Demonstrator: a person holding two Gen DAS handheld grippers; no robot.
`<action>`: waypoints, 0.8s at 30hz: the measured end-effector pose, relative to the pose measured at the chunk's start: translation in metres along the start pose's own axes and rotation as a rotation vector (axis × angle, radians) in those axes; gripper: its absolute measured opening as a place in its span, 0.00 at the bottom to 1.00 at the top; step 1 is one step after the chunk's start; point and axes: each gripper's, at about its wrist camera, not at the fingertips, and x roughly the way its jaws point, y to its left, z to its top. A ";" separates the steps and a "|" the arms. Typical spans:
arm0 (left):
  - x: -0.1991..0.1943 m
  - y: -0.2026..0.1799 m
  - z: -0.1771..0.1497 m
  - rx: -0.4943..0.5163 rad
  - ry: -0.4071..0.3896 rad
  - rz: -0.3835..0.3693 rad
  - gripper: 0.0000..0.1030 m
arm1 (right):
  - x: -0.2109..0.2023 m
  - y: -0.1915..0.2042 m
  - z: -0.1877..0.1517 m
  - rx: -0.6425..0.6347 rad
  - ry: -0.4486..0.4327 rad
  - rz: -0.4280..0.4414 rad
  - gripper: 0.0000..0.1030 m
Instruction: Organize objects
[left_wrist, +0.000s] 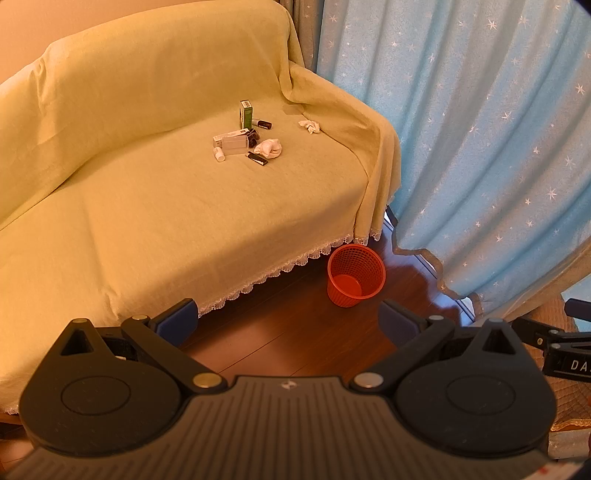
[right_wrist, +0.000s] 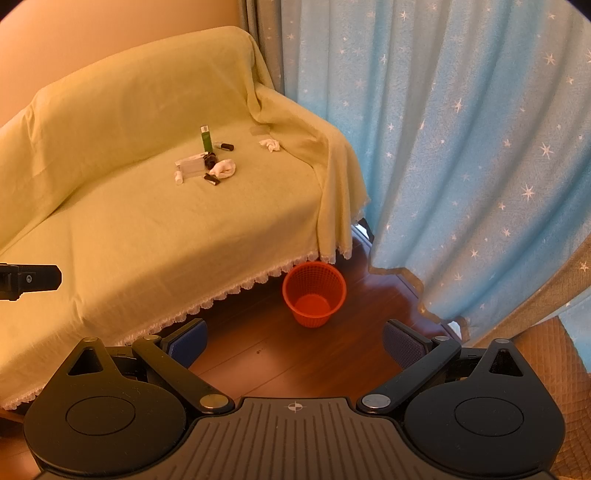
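Red basket (right_wrist: 314, 294) near, ahead of both empty, wide-open grippers (left_wrist: 288, 323) (right_wrist: 295, 341).

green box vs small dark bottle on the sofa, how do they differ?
The green box stands upright; the dark bottle lies on its side beside it. The green box is taller and rectangular; the dark bottle is smaller and round. Both rest on the covered sofa, untouched.

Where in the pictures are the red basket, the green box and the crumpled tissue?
red basket (right_wrist: 314, 295): right wrist view, inner wall.
green box (left_wrist: 246, 114): left wrist view, front face.
crumpled tissue (left_wrist: 309, 126): left wrist view, middle.
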 end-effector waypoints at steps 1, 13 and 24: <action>0.000 -0.001 0.000 0.001 0.000 0.001 0.99 | 0.000 0.000 0.000 0.000 -0.001 0.000 0.96; 0.000 -0.001 -0.001 -0.007 0.006 0.000 0.99 | 0.001 0.002 0.000 -0.006 0.002 -0.002 0.96; 0.004 0.007 -0.003 -0.020 0.016 -0.010 0.99 | 0.004 0.003 0.002 -0.037 0.019 0.014 0.96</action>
